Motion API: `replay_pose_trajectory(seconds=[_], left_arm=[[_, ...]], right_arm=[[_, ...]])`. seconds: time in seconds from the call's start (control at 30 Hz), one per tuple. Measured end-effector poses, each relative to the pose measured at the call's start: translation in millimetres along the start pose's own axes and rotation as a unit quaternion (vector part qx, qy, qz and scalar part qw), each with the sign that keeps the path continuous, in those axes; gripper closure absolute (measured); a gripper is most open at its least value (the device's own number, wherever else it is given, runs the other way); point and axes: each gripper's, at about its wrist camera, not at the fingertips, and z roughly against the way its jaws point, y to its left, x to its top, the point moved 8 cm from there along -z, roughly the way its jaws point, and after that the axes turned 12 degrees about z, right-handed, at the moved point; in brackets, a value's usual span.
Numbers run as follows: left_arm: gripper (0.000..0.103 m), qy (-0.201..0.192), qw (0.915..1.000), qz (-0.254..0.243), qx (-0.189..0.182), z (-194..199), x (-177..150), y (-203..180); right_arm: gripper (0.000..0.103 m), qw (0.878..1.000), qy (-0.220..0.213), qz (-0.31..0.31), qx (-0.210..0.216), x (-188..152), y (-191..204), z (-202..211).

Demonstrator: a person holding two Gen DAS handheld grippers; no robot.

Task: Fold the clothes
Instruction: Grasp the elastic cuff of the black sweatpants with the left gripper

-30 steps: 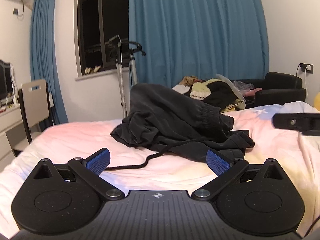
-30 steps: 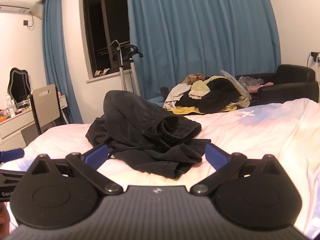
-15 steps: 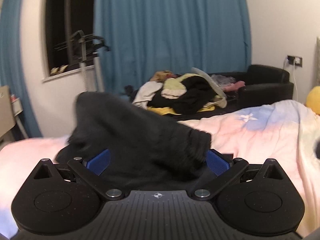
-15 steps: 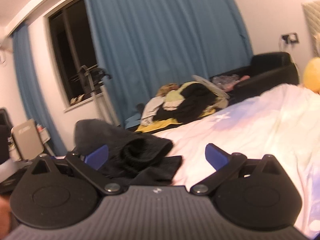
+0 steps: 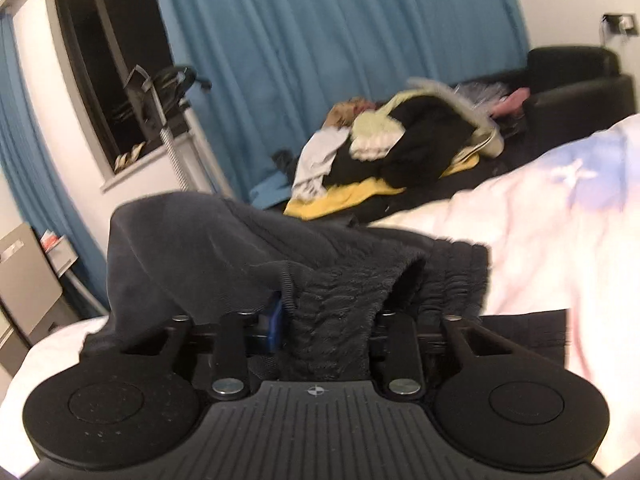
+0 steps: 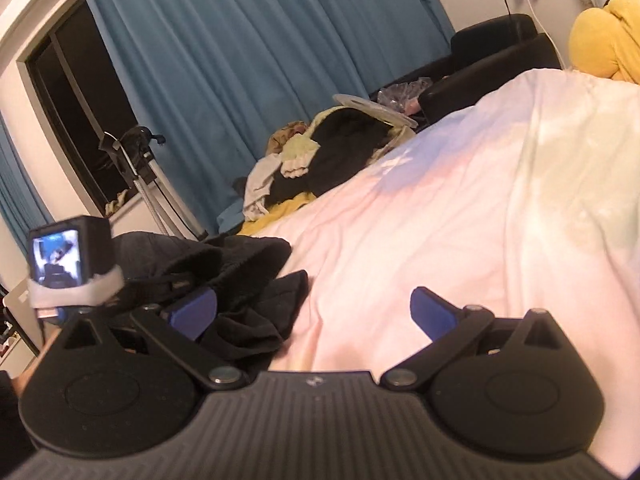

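A black garment (image 5: 200, 248) with an elastic ribbed waistband lies heaped on the pink-and-white bed (image 5: 540, 240). My left gripper (image 5: 330, 320) is pushed into it and its jaws are closing, with the bunched waistband pinched between the fingers; only one blue pad (image 5: 276, 320) shows. In the right wrist view the same garment (image 6: 248, 264) lies at the left, and the left gripper's camera (image 6: 70, 248) sits against it. My right gripper (image 6: 316, 312) is open over the bare bedsheet (image 6: 480, 220), its left pad (image 6: 192, 312) at the garment's edge, nothing between its fingers.
A pile of mixed clothes (image 5: 400, 148) lies on a black sofa (image 5: 572, 76) beyond the bed, before blue curtains. A garment steamer stand (image 5: 168, 120) rises by the dark window. A chair (image 5: 24, 280) is at the left. A yellow plush (image 6: 604, 36) rests at the bed's far right.
My left gripper moved forward into the black garment and drew its jaws together on the waistband. My right gripper shifted right and rolled, still open.
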Motion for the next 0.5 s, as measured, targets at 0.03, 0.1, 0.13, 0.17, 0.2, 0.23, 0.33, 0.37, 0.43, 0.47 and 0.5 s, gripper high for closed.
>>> replay_pose_trajectory(seconds=[0.03,0.1,0.13,0.17,0.2,0.23,0.33,0.37,0.43,0.47,0.5], left_arm=[[0.076,-0.003,1.0000,-0.002,-0.004,7,2,2],[0.080,-0.007,0.9998,0.010,-0.013,24,7,12],[0.080,-0.011,0.9995,0.022,-0.020,36,9,19],[0.080,-0.016,0.9990,0.033,-0.027,50,11,26],[0.081,-0.025,0.9982,0.042,-0.034,67,13,34],[0.082,-0.032,0.9975,0.051,-0.039,83,15,40],[0.083,-0.046,0.9917,0.103,-0.061,137,13,63],[0.084,-0.051,0.9893,0.118,-0.070,156,9,68],[0.084,-0.050,0.9844,0.147,-0.083,187,-5,80],[0.084,-0.049,0.9818,0.160,-0.090,202,-13,86],[0.084,-0.043,0.9801,0.170,-0.094,210,-22,89]], right_arm=[[0.000,1.000,-0.011,-0.007,0.009,2,0,0],[0.000,0.999,-0.026,-0.012,0.021,6,2,2],[0.000,0.999,-0.032,-0.009,0.025,8,5,4],[0.000,0.999,-0.038,-0.003,0.030,9,8,6],[0.000,0.999,-0.041,0.001,0.036,10,11,8],[0.000,0.998,-0.043,0.002,0.042,11,14,10],[0.000,0.997,-0.045,0.002,0.060,15,22,17],[0.000,0.997,-0.046,0.002,0.065,16,25,20],[0.000,0.996,-0.045,-0.004,0.079,18,31,27],[0.000,0.995,-0.042,-0.011,0.087,17,33,30],[0.000,0.995,-0.033,-0.020,0.094,15,34,32]])
